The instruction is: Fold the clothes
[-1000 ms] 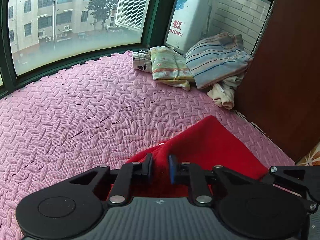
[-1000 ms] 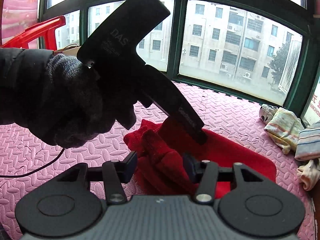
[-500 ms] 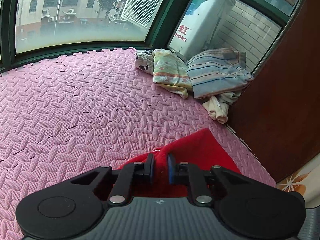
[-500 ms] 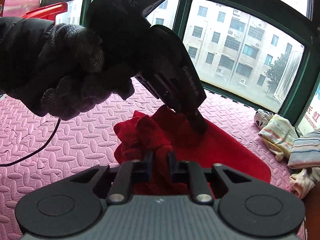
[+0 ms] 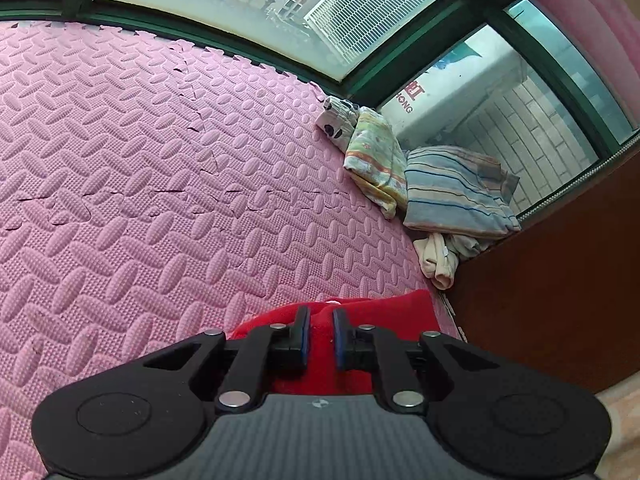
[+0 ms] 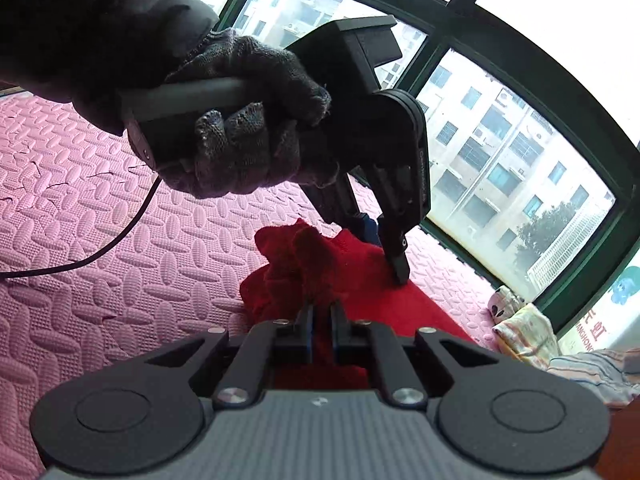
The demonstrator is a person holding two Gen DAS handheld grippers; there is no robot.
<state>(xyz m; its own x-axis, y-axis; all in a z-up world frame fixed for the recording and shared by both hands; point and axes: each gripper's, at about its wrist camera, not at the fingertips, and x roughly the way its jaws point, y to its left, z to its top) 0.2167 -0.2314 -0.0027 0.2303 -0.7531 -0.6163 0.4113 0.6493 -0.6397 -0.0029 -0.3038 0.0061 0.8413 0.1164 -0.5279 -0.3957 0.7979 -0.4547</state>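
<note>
Right wrist view: soft, floppy red garment (image 6: 360,280) is pinched by both nearly closed grippers, left (image 6: 384,248) and right (image 6: 321,332), on the mat (image 6: 100,280); edges probably grip best.

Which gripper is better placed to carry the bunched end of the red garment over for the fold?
Probably the right gripper: it pinches the bunched end of the red garment, while the left gripper holds a flatter edge.

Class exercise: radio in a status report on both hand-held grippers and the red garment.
Left hand-held gripper shut on red garment. Right hand-held gripper shut on it too. Garment bunched on pink mat. Folded pile clear aside.
</note>
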